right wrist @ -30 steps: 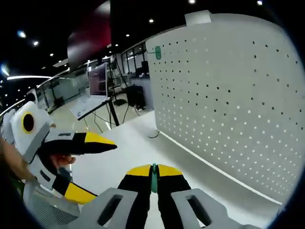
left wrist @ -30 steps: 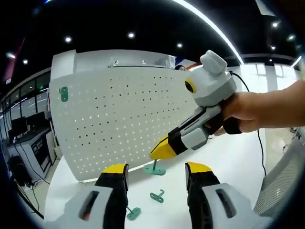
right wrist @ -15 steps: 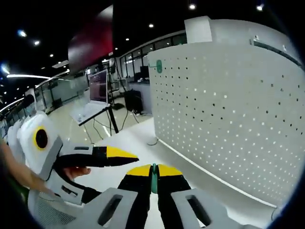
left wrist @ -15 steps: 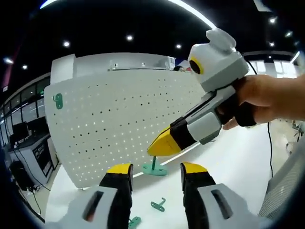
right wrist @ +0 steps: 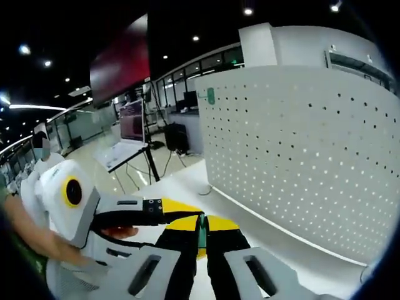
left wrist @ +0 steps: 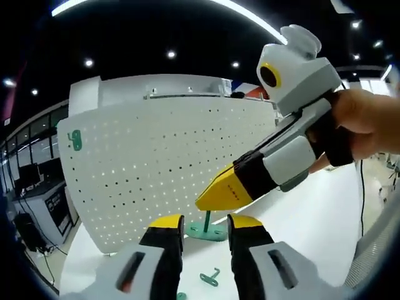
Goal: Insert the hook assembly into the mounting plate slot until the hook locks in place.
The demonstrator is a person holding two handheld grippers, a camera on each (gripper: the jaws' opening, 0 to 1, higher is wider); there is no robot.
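Your right gripper (left wrist: 215,194), clamped on the green hook (right wrist: 201,232), has risen beside the pegboard (left wrist: 162,169) while your left gripper (left wrist: 203,226) stays parted.

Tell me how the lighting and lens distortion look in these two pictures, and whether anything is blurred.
Left gripper view: fisheye bows the white pegboard outward; ceiling strip lights glare against a dark ceiling; the right tongs and the green hook look sharp.
Right gripper view: the pegboard curves too; the dim hall behind is soft; the left tongs loom large and slightly blurred.
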